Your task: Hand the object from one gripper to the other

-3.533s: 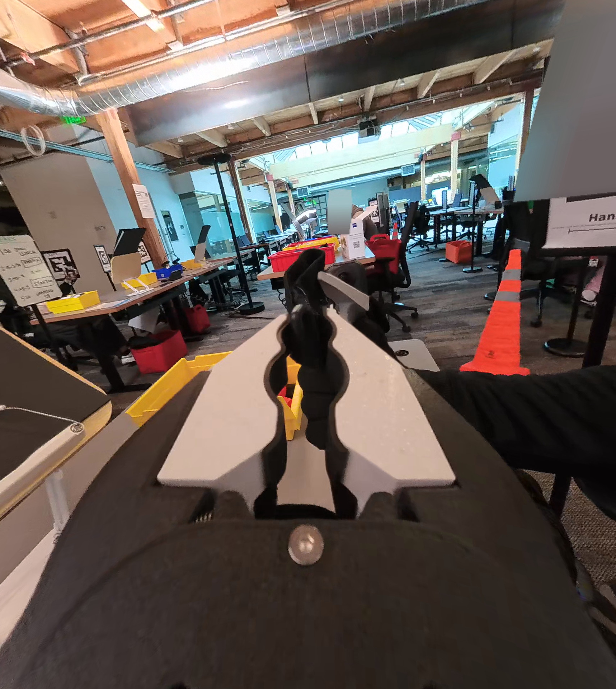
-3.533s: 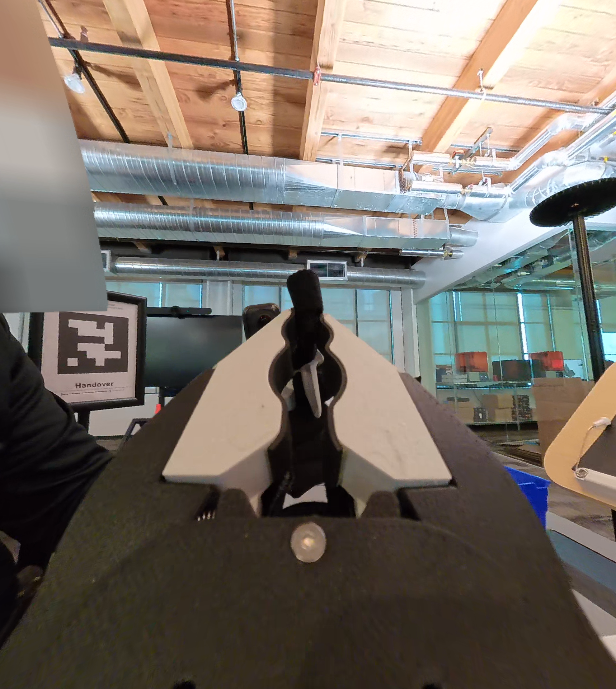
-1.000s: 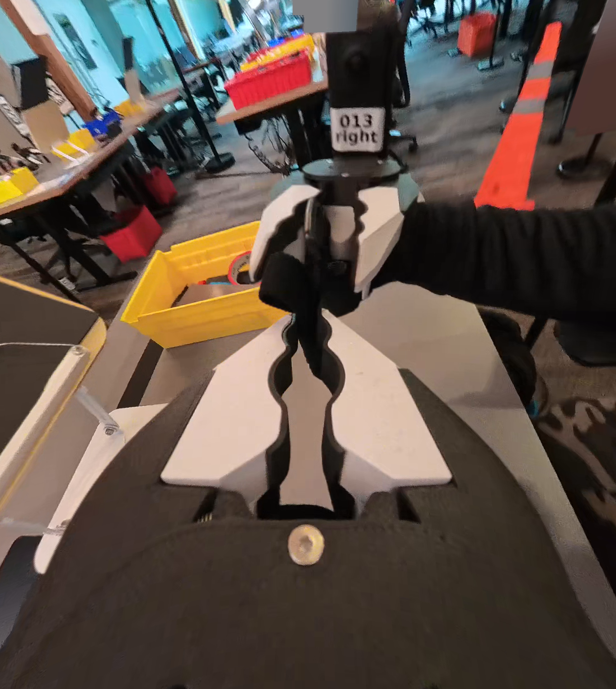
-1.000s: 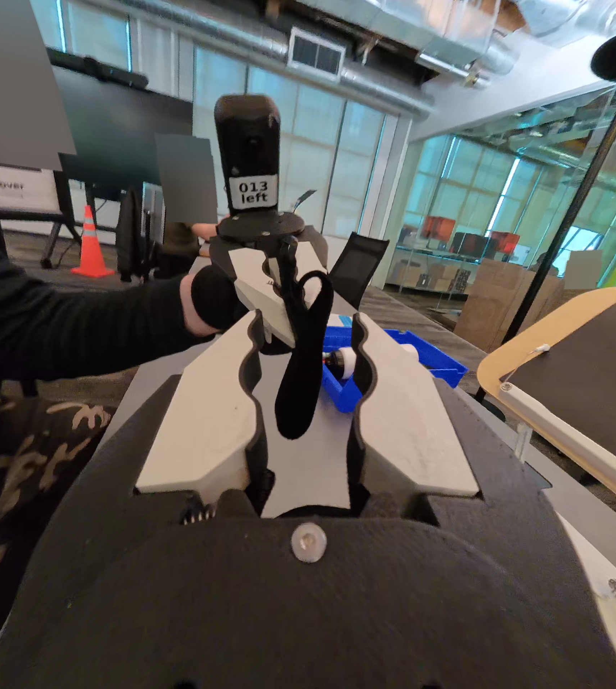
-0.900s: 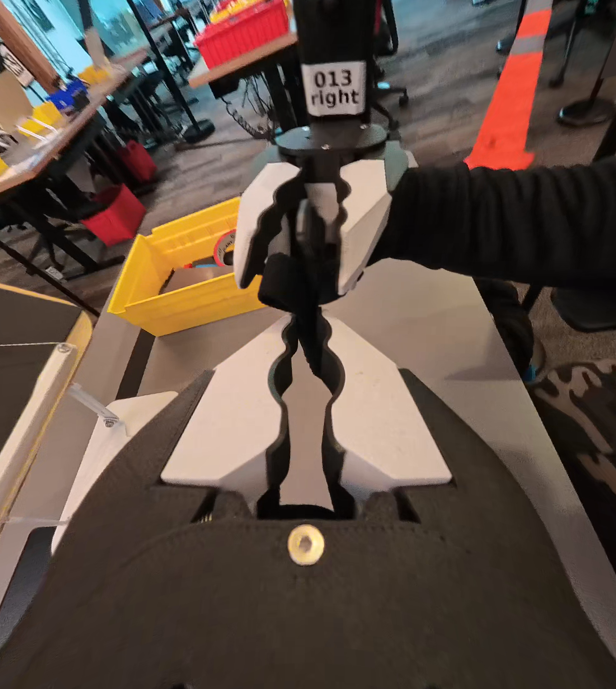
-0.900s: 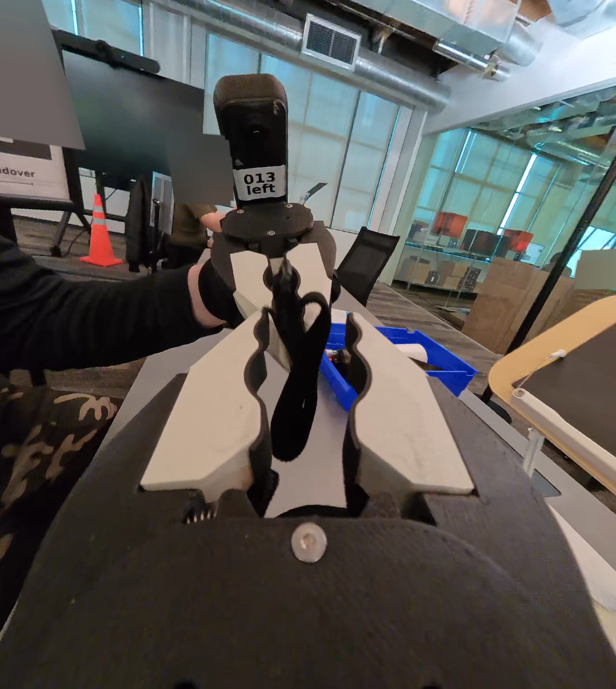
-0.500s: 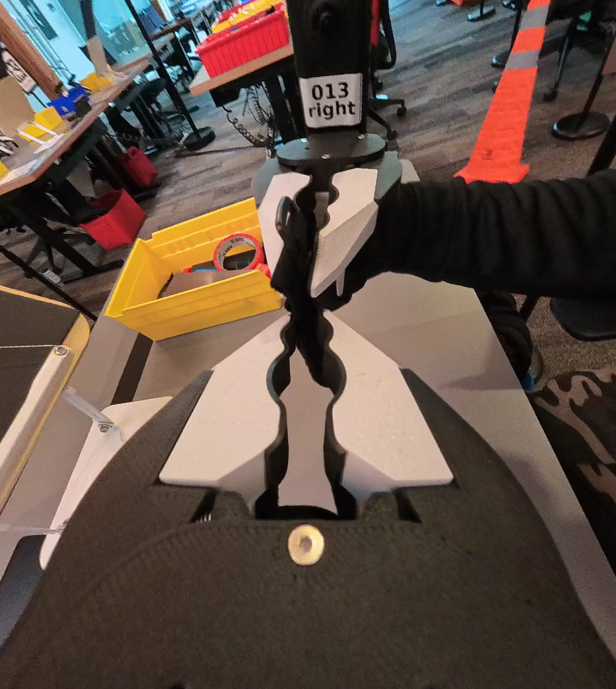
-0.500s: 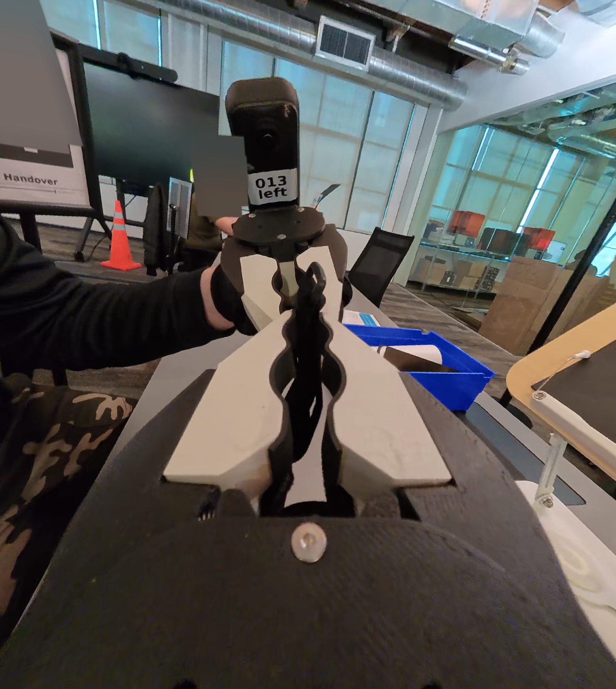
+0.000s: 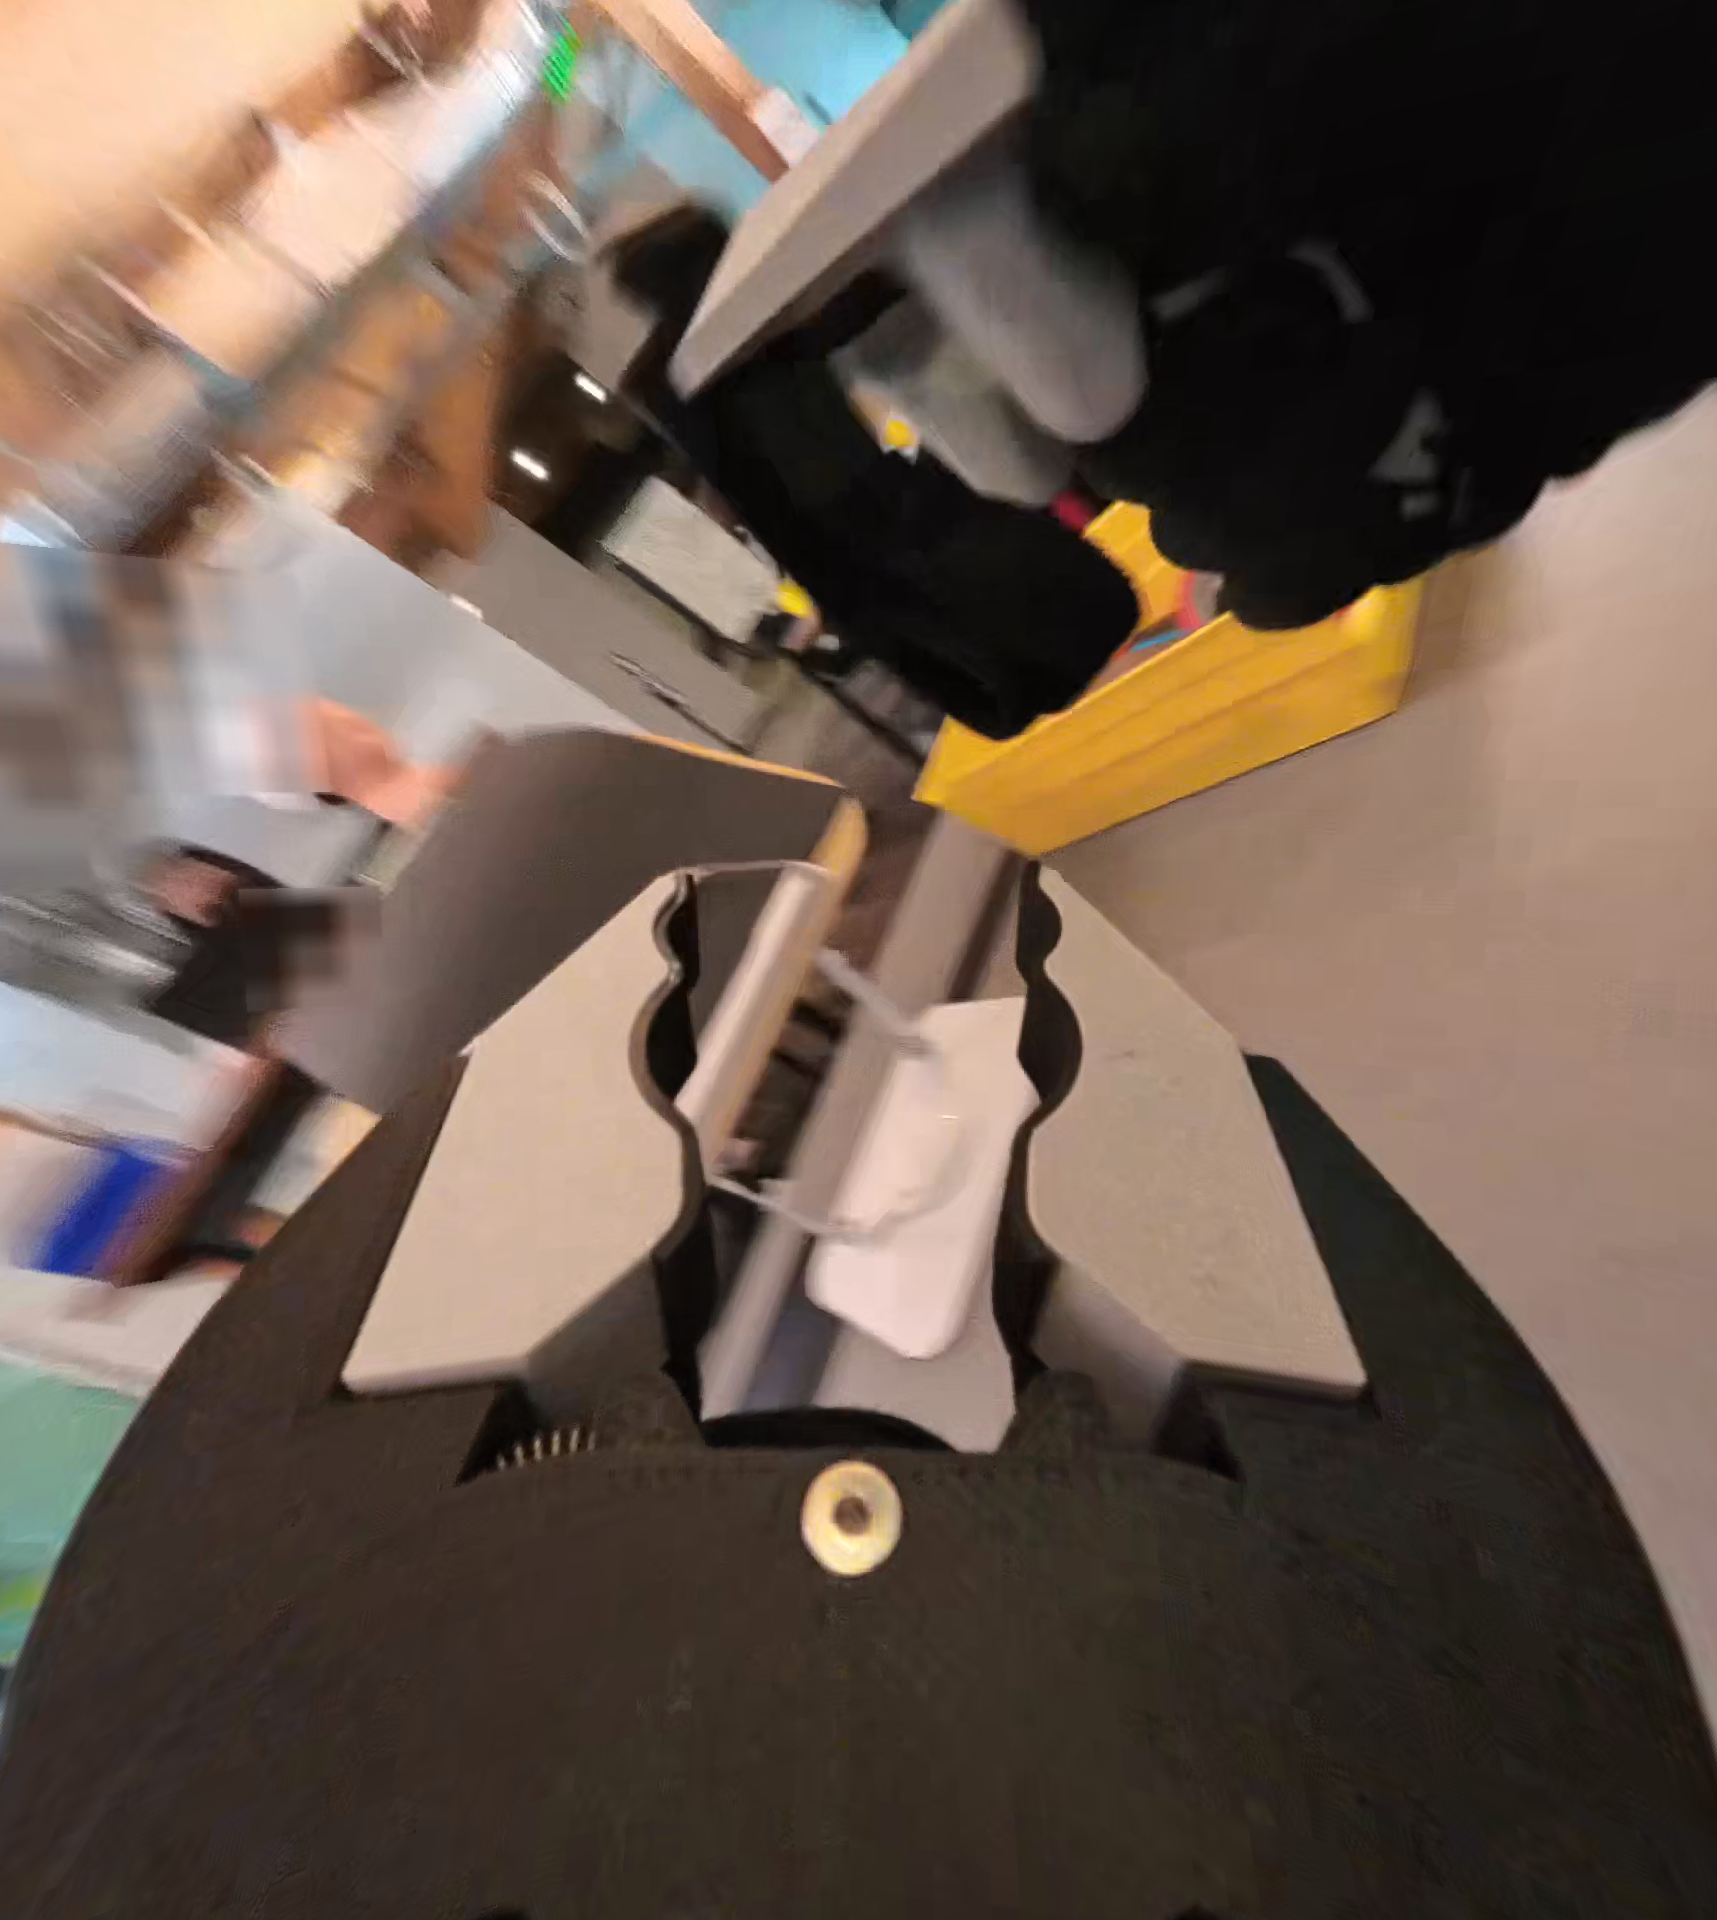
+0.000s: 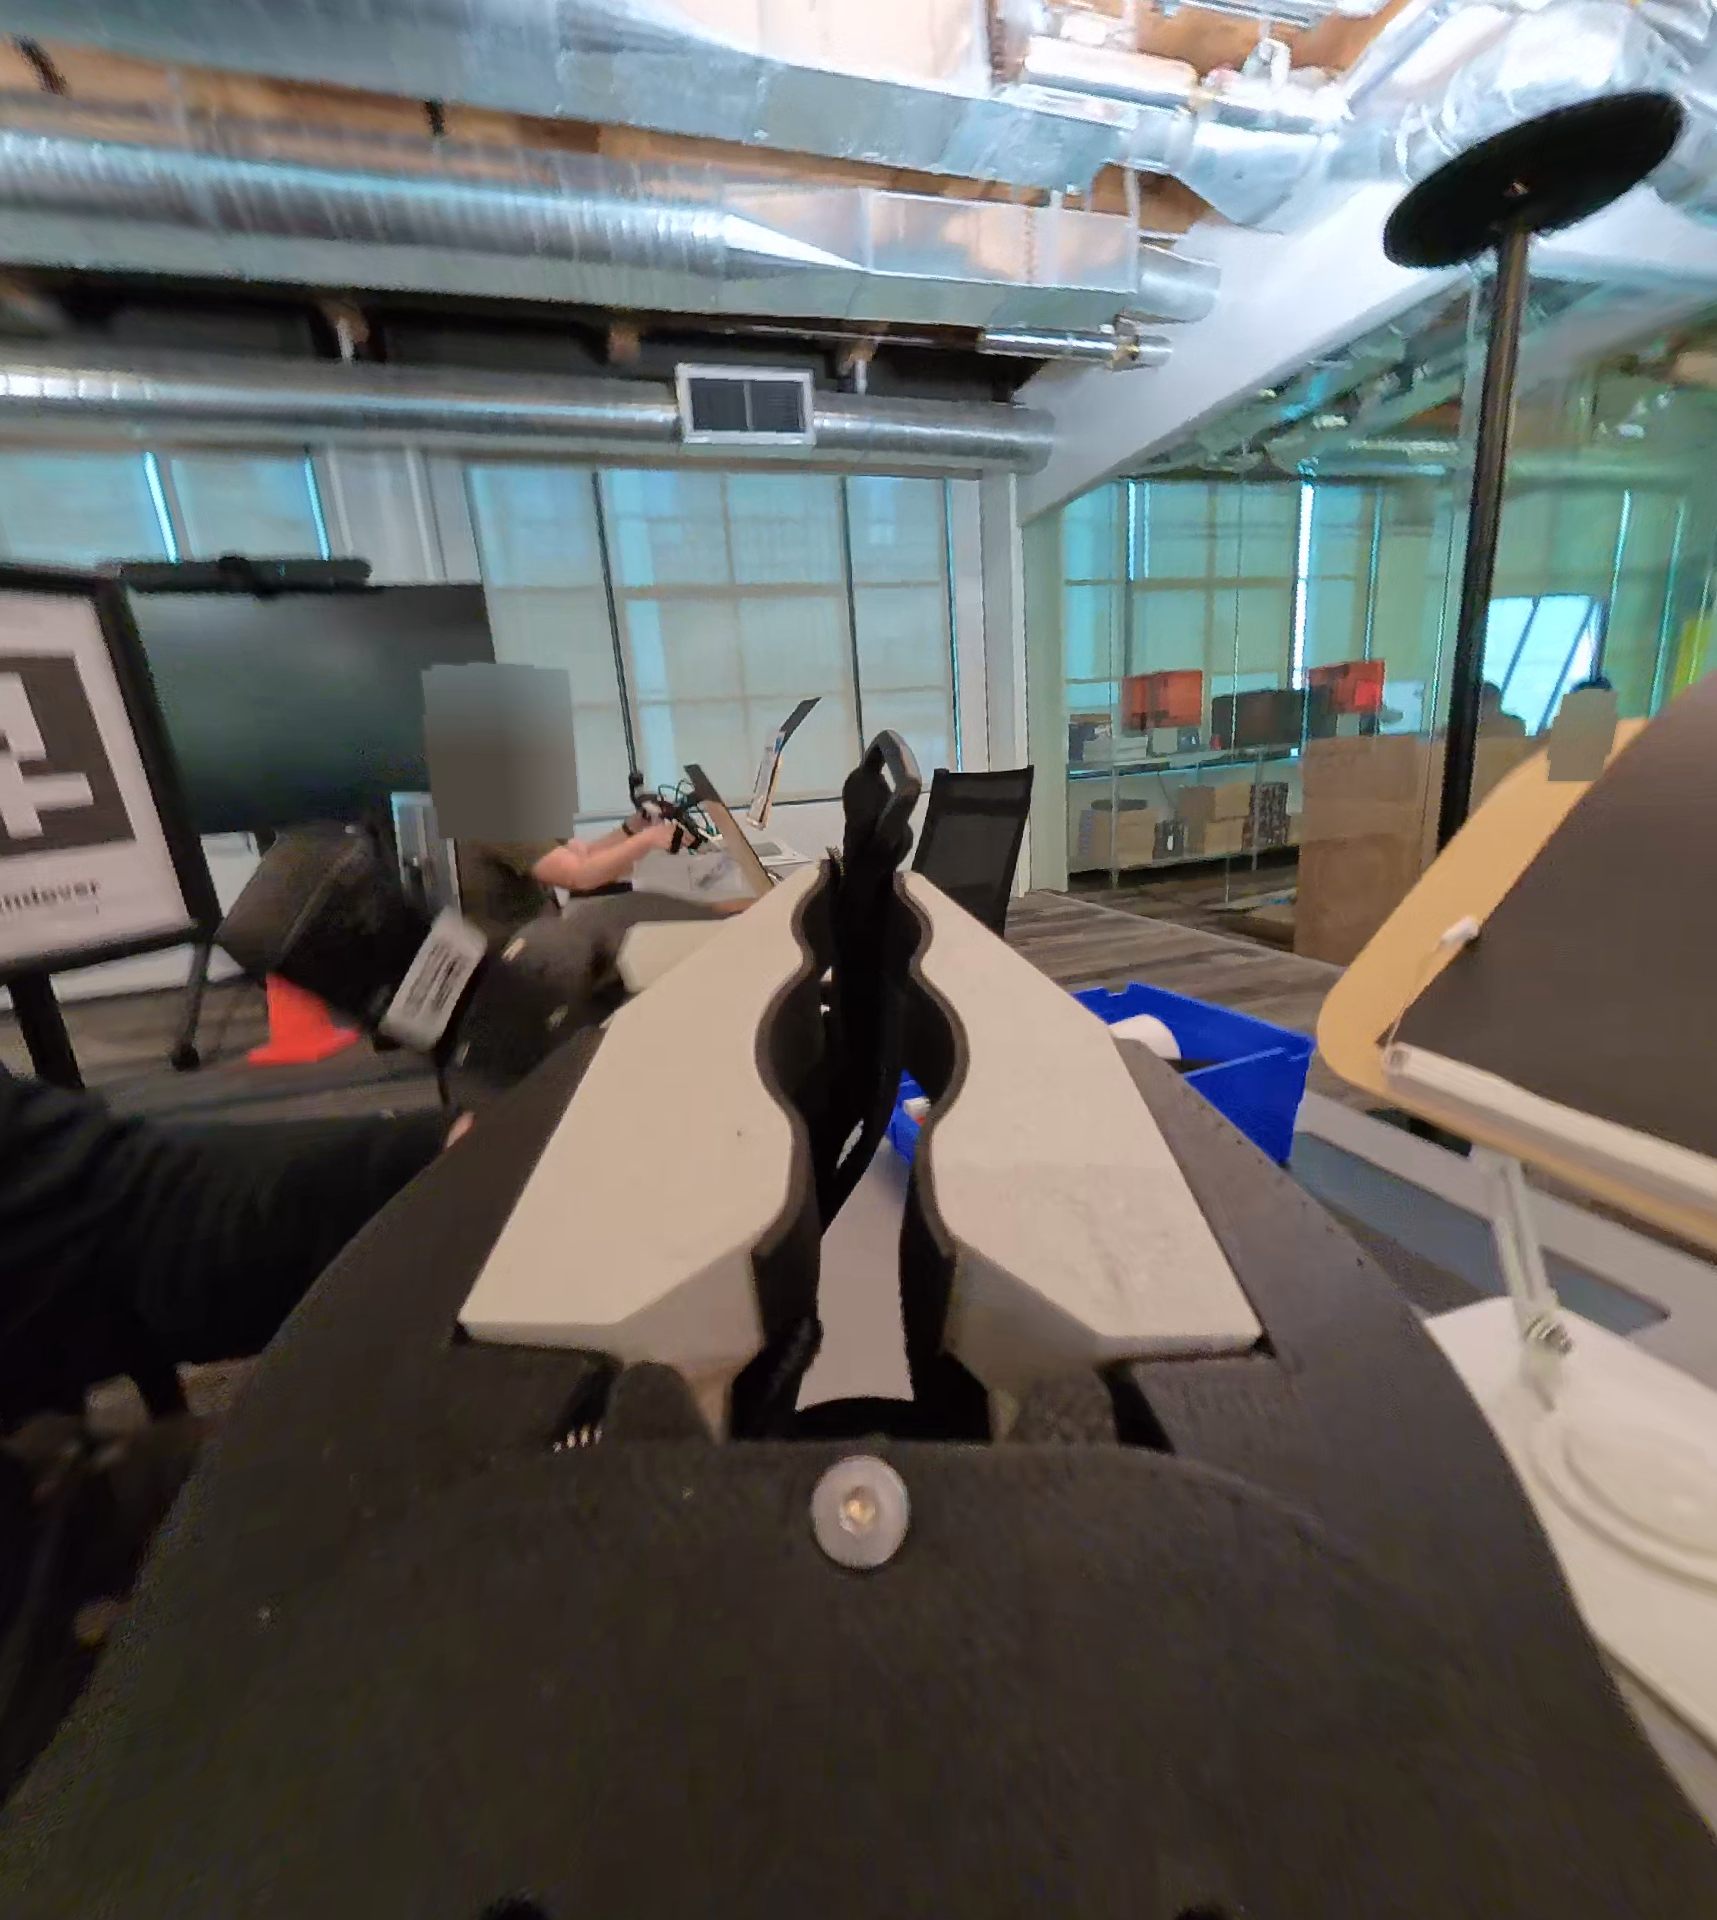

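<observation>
- Jaws of the right gripper are clamping the black strap, which is standing upright between them, its loop end protruding above the tips.
- Left gripper is gaping wide, gripping nothing.
- Yellow bin is sitting on the grey table.

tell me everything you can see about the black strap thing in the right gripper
The black strap looks like flat woven webbing, doubled over so that a stiff loop stands at its top end. It stands nearly upright, clamped between the white fingers of the right gripper, whose jaws are closed on its middle. The loop sticks out past the fingertips; the lower end hangs down between the fingers toward the gripper body. Nothing else touches it.
</observation>
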`<state>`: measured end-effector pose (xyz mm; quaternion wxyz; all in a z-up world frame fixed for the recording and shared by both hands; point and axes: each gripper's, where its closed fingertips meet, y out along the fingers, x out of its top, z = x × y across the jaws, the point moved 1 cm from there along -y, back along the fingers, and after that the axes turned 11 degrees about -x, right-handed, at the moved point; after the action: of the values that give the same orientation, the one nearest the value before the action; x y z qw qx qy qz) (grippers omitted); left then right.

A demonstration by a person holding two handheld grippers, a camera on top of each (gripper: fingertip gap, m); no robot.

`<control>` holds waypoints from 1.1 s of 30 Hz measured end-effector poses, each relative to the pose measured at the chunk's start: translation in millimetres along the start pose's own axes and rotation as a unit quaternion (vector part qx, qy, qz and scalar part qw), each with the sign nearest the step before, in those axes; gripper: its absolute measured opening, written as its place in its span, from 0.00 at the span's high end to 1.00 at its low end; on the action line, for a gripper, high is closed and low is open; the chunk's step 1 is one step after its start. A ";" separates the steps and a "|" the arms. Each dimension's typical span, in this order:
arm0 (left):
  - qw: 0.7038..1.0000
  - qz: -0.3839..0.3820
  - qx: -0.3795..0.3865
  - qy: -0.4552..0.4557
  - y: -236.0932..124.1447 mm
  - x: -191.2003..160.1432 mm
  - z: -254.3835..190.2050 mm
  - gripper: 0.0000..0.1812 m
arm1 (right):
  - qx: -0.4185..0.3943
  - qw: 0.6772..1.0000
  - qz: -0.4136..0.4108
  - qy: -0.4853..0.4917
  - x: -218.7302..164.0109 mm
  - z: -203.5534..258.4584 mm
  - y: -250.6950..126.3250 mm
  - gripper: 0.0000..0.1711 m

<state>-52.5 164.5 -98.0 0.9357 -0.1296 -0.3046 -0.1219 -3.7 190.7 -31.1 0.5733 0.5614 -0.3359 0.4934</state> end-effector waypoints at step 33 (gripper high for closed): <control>0.959 0.043 0.090 0.266 23.0 23.1 -23.6 0.82 | -0.066 0.969 0.063 0.228 -43.1 -46.0 9.7 0.97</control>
<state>-14.6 175.1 -106.5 0.9951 -0.0203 -0.0482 -0.0837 -32.9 226.3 -75.2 0.6384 0.3724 -0.2627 0.6203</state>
